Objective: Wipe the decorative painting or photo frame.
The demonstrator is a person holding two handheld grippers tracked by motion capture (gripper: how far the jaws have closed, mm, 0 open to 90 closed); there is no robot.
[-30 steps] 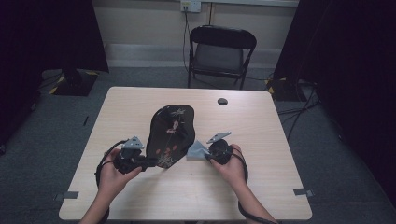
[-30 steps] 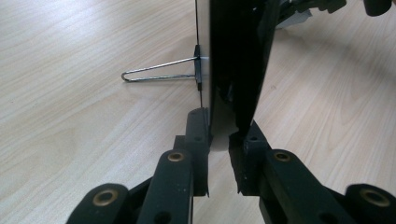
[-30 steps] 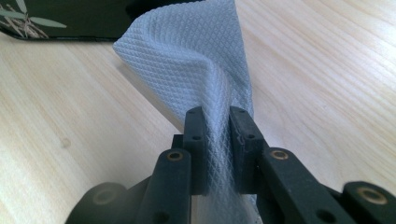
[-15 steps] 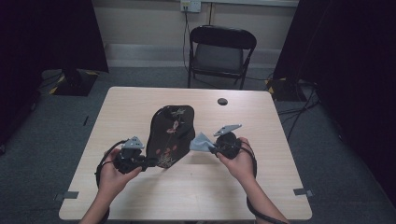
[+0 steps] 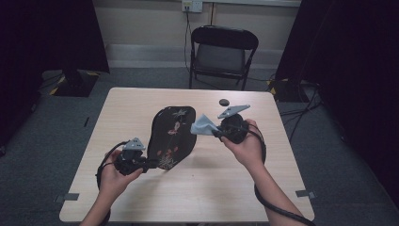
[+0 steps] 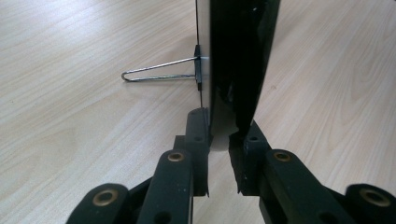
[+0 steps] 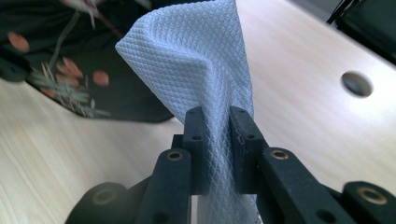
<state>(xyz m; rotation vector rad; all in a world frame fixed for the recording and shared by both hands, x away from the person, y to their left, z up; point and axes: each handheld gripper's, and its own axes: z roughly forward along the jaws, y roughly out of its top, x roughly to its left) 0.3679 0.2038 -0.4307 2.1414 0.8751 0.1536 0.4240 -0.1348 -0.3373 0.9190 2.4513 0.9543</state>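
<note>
Pale wood-grain table (image 5: pixel 197 197) under dim light, dark curtains both sides. Nearest first: left gripper (image 5: pixel 149 165), low at the near-left of the table, jaws pressed together on the near edge of the black tray (image 5: pixel 171 136). In the left gripper view the pads pinch that edge (image 6: pixel 219 135) from both sides, w/ the tray standing on edge, thin and glossy black, running straight away from the camera. Thin wire stand (image 6: pixel 159 74) sticks out from its back and lies on the wood. From the high view the tray is leaf-shaped, dark lacquer w/ pinkish flowers and pale stems; it leans up toward the middle of the table. Next, right gripper (image 5: pixel 214 133), lifted off the table, just right of the tray's upper part. Its jaws are clamped on a light blue-grey cloth (image 7: pixel 196 60); diamond-weave texture, bunched between the pads and fanning out beyond them into a loose point. Cloth tip sits close by the tray face; touching or not, can't tell. Farther back: small dark round hole (image 5: pixel 224 101) in the tabletop. Beyond the far edge, a black folding chair (image 5: pixel 221 52) vs. a pale wall.
</note>
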